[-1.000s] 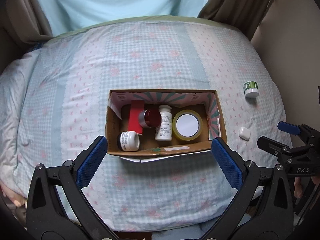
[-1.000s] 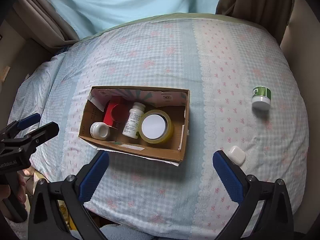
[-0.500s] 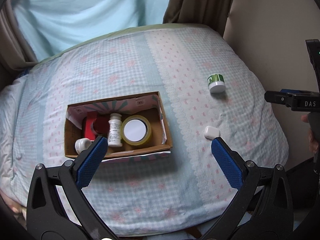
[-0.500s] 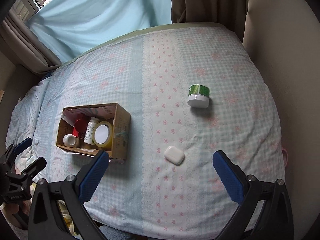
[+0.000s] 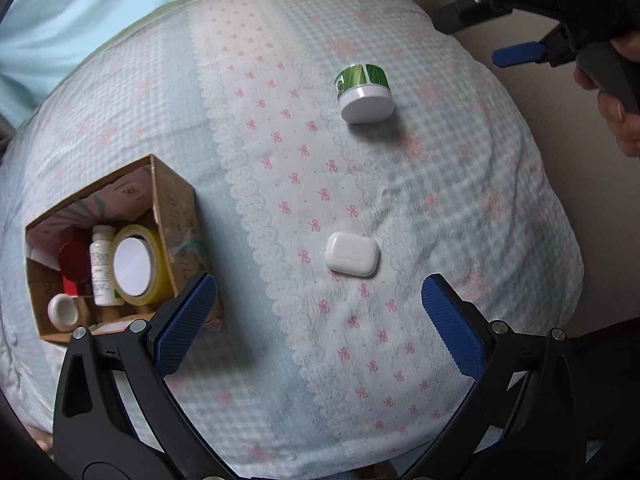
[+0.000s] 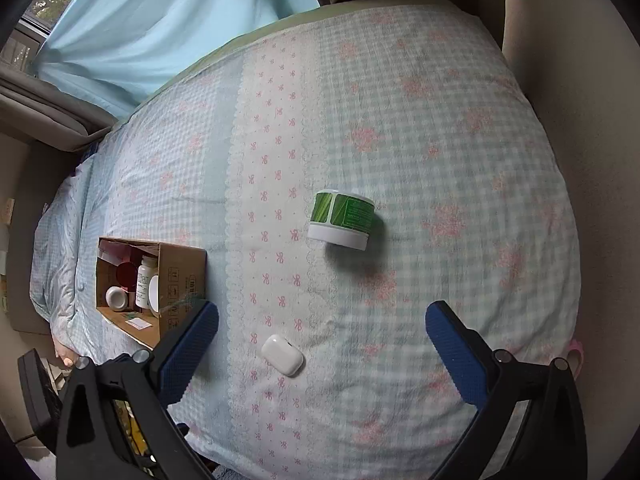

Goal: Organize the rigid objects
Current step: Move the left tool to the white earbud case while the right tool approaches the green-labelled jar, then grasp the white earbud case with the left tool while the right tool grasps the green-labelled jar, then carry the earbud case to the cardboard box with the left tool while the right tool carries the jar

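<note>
The left claw is spread wide and empty above the bed, with the white case just ahead between its fingers. The right claw is also released; the green jar lies farther ahead, the box to its left.

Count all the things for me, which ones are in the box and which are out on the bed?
In the box: 5 (tape roll, white bottle, small white jar, red box, red-lidded jar)
On the bed: 2 (green jar, white case)
Total: 7
</note>
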A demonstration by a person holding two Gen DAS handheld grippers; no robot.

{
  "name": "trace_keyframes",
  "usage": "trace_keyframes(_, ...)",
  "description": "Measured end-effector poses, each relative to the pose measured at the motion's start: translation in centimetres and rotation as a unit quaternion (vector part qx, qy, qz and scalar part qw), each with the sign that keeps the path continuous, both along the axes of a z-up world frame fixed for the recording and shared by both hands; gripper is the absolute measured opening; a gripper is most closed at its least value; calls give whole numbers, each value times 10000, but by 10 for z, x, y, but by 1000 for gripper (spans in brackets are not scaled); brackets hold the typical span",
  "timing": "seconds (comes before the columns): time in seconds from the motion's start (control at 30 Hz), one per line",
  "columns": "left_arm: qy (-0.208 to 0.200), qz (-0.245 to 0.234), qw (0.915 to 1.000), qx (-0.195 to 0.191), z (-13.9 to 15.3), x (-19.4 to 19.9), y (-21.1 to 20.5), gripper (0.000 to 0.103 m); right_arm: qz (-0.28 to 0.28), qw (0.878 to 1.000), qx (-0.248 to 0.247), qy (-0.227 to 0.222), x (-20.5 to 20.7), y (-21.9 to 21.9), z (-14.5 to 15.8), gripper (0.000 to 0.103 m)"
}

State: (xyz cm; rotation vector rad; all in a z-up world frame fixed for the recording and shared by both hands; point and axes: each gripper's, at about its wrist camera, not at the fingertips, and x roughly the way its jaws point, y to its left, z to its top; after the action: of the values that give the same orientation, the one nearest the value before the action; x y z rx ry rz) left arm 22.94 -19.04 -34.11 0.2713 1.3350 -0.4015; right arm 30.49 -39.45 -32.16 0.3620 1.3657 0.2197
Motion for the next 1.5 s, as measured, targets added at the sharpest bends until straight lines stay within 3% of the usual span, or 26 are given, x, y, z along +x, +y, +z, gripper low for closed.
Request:
trace_keyframes(0.2, 545, -217, 9982, 134, -66, 16, -26, 101, -192, 9960, 725, 477, 45, -10, -66, 103)
trace_keyframes(0.37, 918, -294, 9953, 106, -110, 29, -31, 99, -389, 9913, 1018, 742, 69, -4, -116, 103)
trace_keyframes(0.53, 1122, -435, 9927, 102, -140, 38, -34, 90, -577, 9871, 1222, 862, 80, 0, -145, 103)
trace_keyframes(0.63, 1215, -467, 9914, 107, -152, 39, -37, 87, -633, 9864, 1177, 959, 83, 4, -156, 93)
trace_keyframes(0.83, 1147, -750, 9903, 239, -159, 32, -39, 85, -890, 9829, 1156, 1124, 92, 7, -169, 89)
trace_keyframes(0.93, 1067, -824, 9902, 369, -162, 24, -45, 75, -956, 9824, 1035, 1226, 95, 9, -174, 84)
trace_keyframes(1.0, 1035, -903, 9897, 408, -159, 19, -45, 57, -946, 9838, 868, 1252, 96, 12, -175, 77)
trace_keyframes(1.03, 1005, -951, 9893, 456, -157, 17, -46, 58, -916, 9851, 719, 1266, 96, 13, -174, 68)
trace_keyframes(1.07, 1005, -977, 9890, 469, -156, 15, -46, 58, -910, 9854, 717, 1249, 97, 13, -173, 67)
trace_keyframes(1.3, 1023, -879, 9902, 359, -154, 12, -44, 58, -939, 9847, 732, 1271, 97, 14, -172, 67)
trace_keyframes(1.5, 920, -590, 9936, 299, -136, 25, -29, 58, -1135, 9823, 864, 1213, 86, 5, -166, 67)
